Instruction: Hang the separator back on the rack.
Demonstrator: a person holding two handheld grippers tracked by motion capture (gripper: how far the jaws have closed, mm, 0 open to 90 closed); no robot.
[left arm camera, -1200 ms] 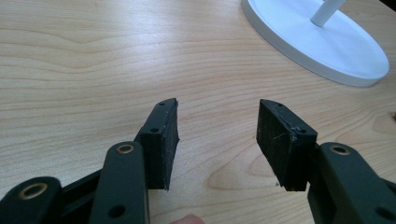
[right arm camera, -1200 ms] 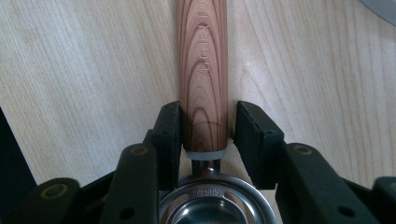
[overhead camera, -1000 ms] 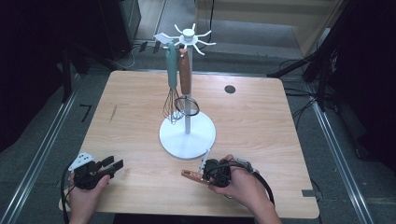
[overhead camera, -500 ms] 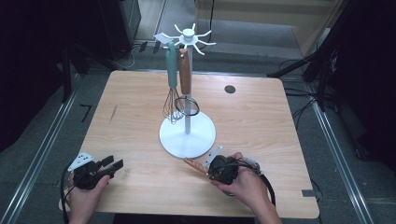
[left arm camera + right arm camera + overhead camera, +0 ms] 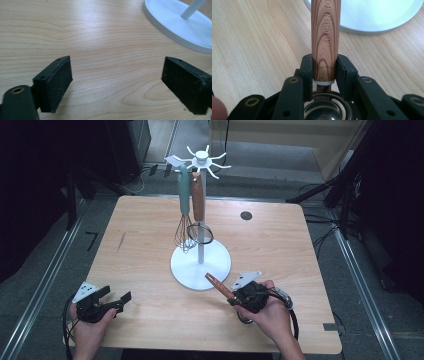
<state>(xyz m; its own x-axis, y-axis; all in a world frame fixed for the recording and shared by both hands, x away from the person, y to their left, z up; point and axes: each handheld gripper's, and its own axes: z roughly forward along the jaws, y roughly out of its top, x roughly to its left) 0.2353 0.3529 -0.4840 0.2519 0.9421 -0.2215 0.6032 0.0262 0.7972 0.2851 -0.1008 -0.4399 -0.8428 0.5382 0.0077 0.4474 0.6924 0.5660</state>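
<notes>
two grippers sit low over the near edge of the wooden bench (image 5: 140, 245). the right gripper (image 5: 235, 297) has its jaws clenched on a wood-grain utensil handle (image 5: 325, 37), gripping it near the end with a metal cup showing below the pads; in the high view the handle (image 5: 220, 286) slants up and left toward the round white base of the utensil stand (image 5: 200, 265), its tip just over the base rim. the left gripper (image 5: 117, 301) lies near the front left corner, well apart from the stand; its jaws have just been opening and now stand wide with only bare bench between them. a whisk (image 5: 184, 232) with a teal handle and a second wood-handled utensil (image 5: 198, 197) hang from the stand's arms.
</notes>
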